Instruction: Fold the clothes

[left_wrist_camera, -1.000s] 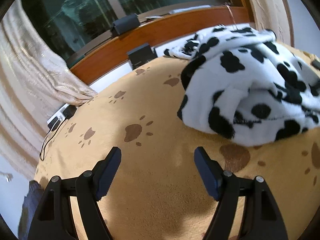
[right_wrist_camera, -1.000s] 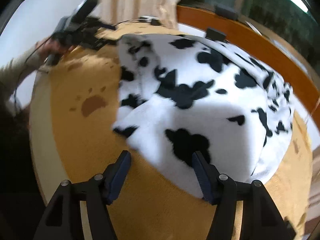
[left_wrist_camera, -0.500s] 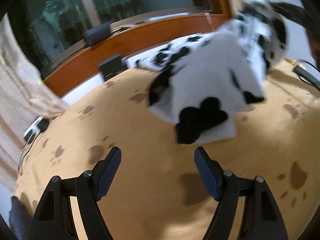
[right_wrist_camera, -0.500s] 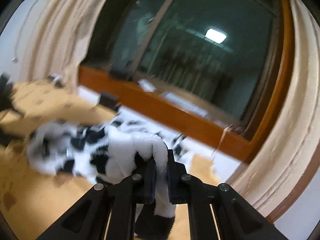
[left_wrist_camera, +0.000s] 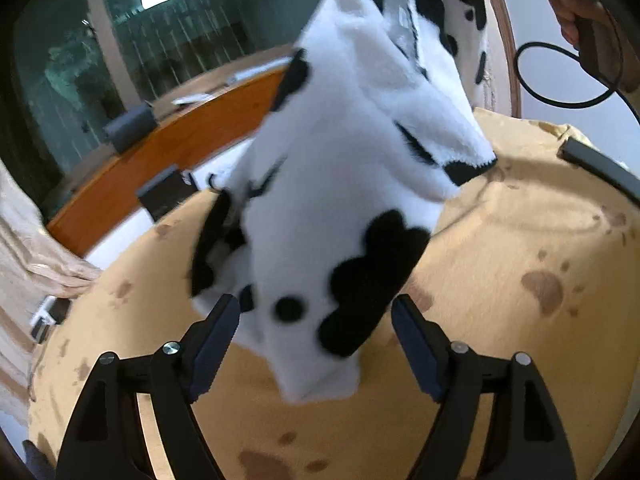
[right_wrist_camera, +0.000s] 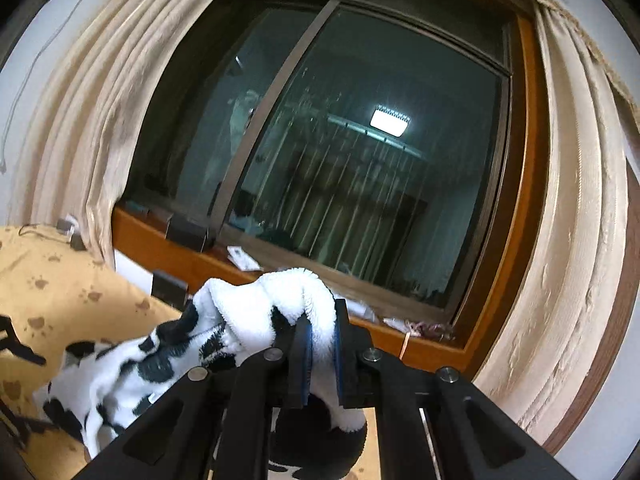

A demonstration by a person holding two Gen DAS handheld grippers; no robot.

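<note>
1. Two grippers: my right gripper (right_wrist_camera: 319, 354) is clamped tight on a fold of the cow-print fleece garment (left_wrist_camera: 360, 184), lifted at frame centre-bottom.
2. My left gripper (left_wrist_camera: 316, 334) is wide open, holding nothing.
3. Garment hangs mid-frame in the left view, its lower end between my left fingers (left_wrist_camera: 218, 330), over the paw-print blanket (left_wrist_camera: 520, 260).
4. No readable writing.

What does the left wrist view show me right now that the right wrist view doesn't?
Only the left wrist view shows the left gripper, jaws open and empty, with the hanging lower end of the cow-print garment dangling just ahead of it, and a hand holding the other tool at top right.

Only the right wrist view shows the right gripper, jaws shut on a fold of the garment, plus the whole window and curtains.

Both show the garment and the paw-print blanket.
</note>
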